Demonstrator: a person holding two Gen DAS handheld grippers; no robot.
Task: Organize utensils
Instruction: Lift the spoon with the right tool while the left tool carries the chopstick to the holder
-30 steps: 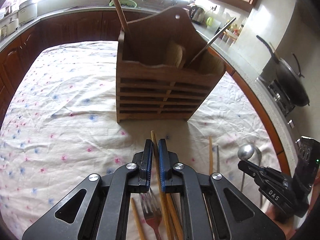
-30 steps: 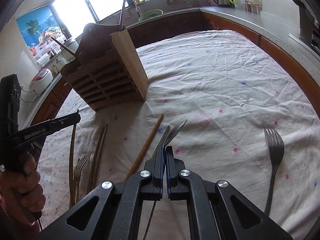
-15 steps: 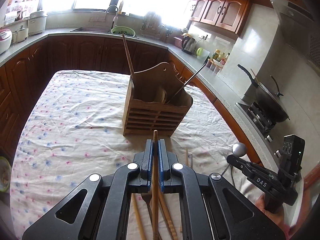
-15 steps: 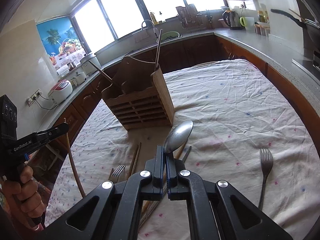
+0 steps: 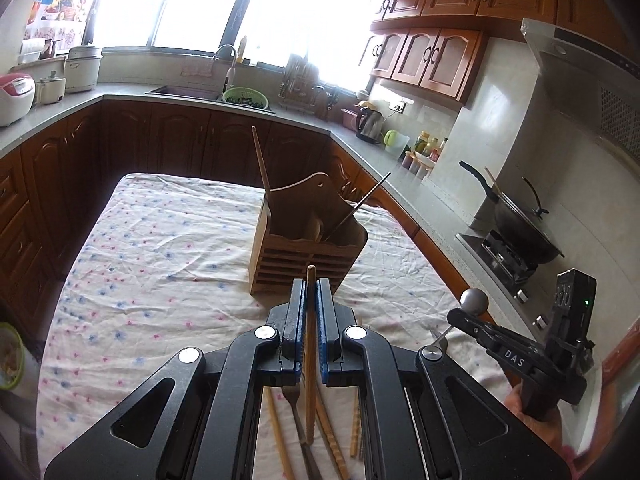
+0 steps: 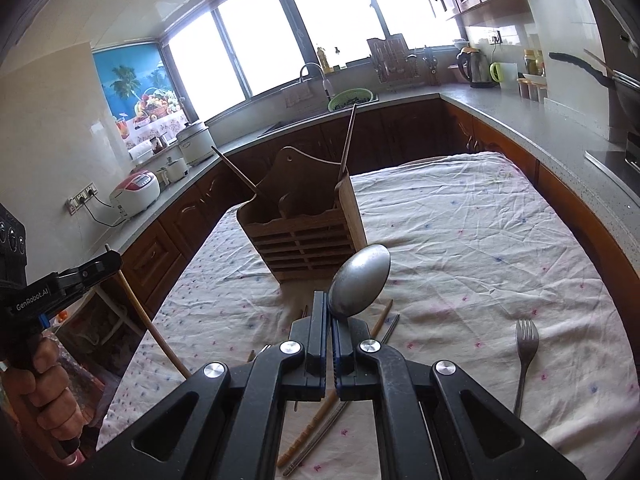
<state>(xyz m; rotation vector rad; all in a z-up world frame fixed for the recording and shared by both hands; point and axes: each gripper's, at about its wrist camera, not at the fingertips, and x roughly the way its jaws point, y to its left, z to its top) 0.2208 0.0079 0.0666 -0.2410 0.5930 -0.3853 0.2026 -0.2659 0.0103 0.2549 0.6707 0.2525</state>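
A slatted wooden utensil holder (image 5: 304, 248) (image 6: 308, 236) stands upright mid-table with a wooden stick and a metal one leaning out of it. My left gripper (image 5: 310, 292) is shut on a wooden chopstick (image 5: 310, 360), held above the cloth short of the holder. My right gripper (image 6: 330, 312) is shut on a metal spoon (image 6: 360, 280), bowl up, also raised in front of the holder. In the left wrist view the right gripper (image 5: 464, 312) shows at the right with the spoon's bowl (image 5: 474, 300). In the right wrist view the left gripper (image 6: 108, 262) shows at the left with the chopstick (image 6: 152, 328).
Loose chopsticks (image 5: 280, 432) and a fork (image 5: 296, 412) lie on the flowered tablecloth (image 5: 160, 264) beneath my grippers. Another fork (image 6: 524, 356) lies alone at the right. Kitchen counters (image 6: 540, 120) ring the table, with a wok (image 5: 520, 220) on the stove.
Both grippers have risen from the cloth, lifting the chopstick and the spoon; the holder now appears smaller and farther away. The spoon's bowl has come up above the right fingers.
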